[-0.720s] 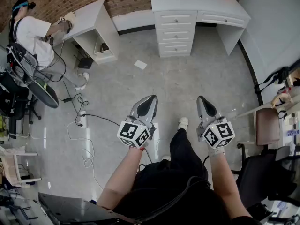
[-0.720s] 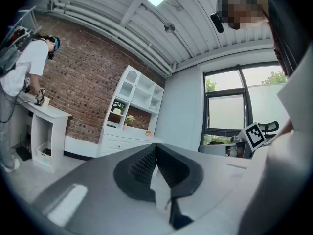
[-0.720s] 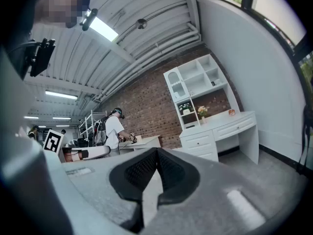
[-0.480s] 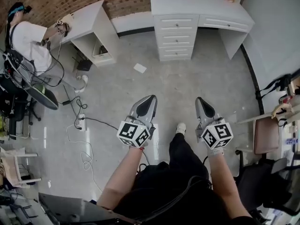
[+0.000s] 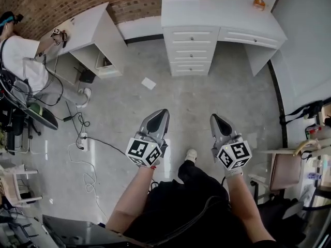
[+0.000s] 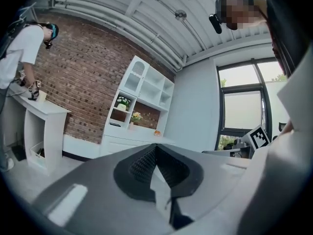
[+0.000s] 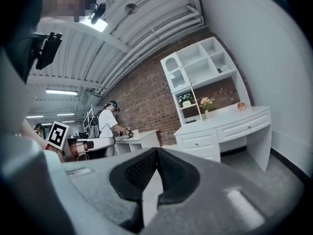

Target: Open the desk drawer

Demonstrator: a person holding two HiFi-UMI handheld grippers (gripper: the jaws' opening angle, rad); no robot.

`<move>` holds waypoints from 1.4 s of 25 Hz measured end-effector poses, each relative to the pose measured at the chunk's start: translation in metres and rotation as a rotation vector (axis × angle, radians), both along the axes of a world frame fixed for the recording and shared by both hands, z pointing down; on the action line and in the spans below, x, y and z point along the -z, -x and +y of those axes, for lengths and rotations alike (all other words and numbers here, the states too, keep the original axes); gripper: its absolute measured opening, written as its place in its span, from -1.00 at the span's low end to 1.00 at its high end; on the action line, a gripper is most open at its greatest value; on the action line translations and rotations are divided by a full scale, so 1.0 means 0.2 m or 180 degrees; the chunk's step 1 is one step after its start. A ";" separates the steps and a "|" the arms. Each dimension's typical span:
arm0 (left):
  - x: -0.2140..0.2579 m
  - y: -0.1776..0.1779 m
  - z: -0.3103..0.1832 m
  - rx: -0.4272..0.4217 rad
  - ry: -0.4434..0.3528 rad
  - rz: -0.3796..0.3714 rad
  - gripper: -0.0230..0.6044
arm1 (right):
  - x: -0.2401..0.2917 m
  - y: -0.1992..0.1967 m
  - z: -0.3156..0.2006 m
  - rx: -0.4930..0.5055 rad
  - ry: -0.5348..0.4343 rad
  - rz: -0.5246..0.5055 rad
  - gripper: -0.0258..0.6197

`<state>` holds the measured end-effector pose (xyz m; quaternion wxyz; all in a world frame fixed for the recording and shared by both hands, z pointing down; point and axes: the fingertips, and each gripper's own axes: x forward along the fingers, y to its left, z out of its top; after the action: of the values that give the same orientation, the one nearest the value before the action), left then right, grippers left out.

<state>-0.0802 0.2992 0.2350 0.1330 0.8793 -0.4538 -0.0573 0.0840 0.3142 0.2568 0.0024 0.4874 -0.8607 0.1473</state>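
The white desk (image 5: 227, 12) stands across the room by the brick wall, with a stack of small-knobbed drawers (image 5: 190, 50) at its left and one wide drawer (image 5: 251, 37) at its right, all closed. Both grippers hang in the air over the grey floor, well short of the desk. My left gripper (image 5: 163, 112) is shut, its jaws meeting at the tip with nothing between them (image 6: 155, 147). My right gripper (image 5: 214, 119) is shut and empty too (image 7: 157, 151). The desk (image 7: 222, 129) shows ahead in the right gripper view, and the desk (image 6: 129, 142) is also small and distant in the left gripper view.
A second white desk (image 5: 85, 32) stands at the left wall, with a person (image 5: 15, 53) bent over it. A sheet of paper (image 5: 148, 83) lies on the floor, cables and a power strip (image 5: 83, 141) to the left. A brown chair (image 5: 283, 170) stands at right. A small orange thing (image 5: 259, 3) sits on the desk.
The view has advanced toward the desk, which sits nearer and lower in frame. Both grippers stay shut and side by side; the foot below has stepped forward.
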 end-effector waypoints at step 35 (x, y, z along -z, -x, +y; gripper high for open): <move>-0.22 -0.19 -1.42 -0.0371 0.0236 0.0079 -0.92 | -0.15 0.07 -1.45 0.0126 0.0033 -0.0172 -0.92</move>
<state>-0.0419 0.0152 0.2792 0.1742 0.8979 -0.4020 -0.0434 0.0707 0.0247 0.2874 -0.0153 0.4661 -0.8691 0.1648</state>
